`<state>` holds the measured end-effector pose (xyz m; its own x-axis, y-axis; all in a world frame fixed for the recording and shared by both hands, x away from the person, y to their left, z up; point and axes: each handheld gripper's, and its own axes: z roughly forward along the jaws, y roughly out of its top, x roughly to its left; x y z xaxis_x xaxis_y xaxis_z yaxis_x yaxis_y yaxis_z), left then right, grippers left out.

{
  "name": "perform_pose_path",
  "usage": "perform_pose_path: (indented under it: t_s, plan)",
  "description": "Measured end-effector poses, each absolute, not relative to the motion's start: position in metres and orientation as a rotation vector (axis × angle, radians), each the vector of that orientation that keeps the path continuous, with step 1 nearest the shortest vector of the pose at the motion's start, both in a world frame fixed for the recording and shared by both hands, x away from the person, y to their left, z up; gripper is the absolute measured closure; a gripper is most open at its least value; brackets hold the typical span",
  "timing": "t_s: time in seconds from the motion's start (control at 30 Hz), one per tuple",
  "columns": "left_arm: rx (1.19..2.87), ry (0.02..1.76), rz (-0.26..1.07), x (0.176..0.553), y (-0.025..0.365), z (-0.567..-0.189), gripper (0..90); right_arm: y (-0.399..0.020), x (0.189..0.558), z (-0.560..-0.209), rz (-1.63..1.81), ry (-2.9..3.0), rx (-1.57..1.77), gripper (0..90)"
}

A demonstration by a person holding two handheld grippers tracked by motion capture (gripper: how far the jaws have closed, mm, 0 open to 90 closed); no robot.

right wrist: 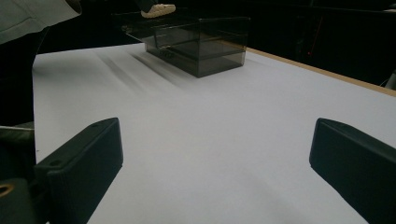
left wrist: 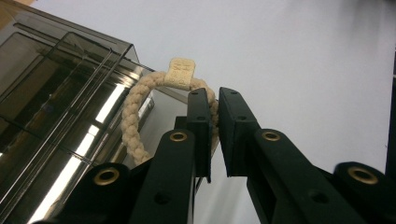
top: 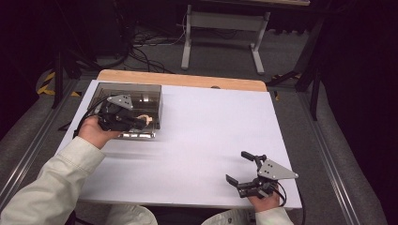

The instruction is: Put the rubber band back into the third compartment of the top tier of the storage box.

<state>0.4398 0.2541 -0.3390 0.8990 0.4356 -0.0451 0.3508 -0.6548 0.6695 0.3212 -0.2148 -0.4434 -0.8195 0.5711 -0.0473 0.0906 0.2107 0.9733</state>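
- Braided cord loop [left wrist: 135, 112], cream with a small tag: pinched between the closed jaws of the left gripper [left wrist: 214, 116], held above the smoked-plastic box [left wrist: 51, 93], probably for dropping inside.
- Right gripper [top: 248, 169]: jaws wide apart and empty, parked at the near edge of the white table [top: 211, 131], well clear of the left hand's work.
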Motion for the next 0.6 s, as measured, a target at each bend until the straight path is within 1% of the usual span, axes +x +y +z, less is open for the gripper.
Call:
perform_pose_path:
  t_s: [0.23, 0.27, 0.6]
  plan:
    - [2.365, 0.577, 0.129, 0.446, 0.253, -0.344, 83.5, -0.215, 0.321, -0.444, 1.643, 2.093, 0.617, 3.4]
    - [2.369, 0.585, 0.109, 0.447, 0.252, -0.346, 83.5, -0.215, 0.321, -0.444, 1.644, 2.092, 0.618, 3.4]
    - [2.390, 0.605, 0.083, 0.451, 0.251, -0.350, 83.1, -0.215, 0.322, -0.444, 1.646, 2.094, 0.617, 3.4]
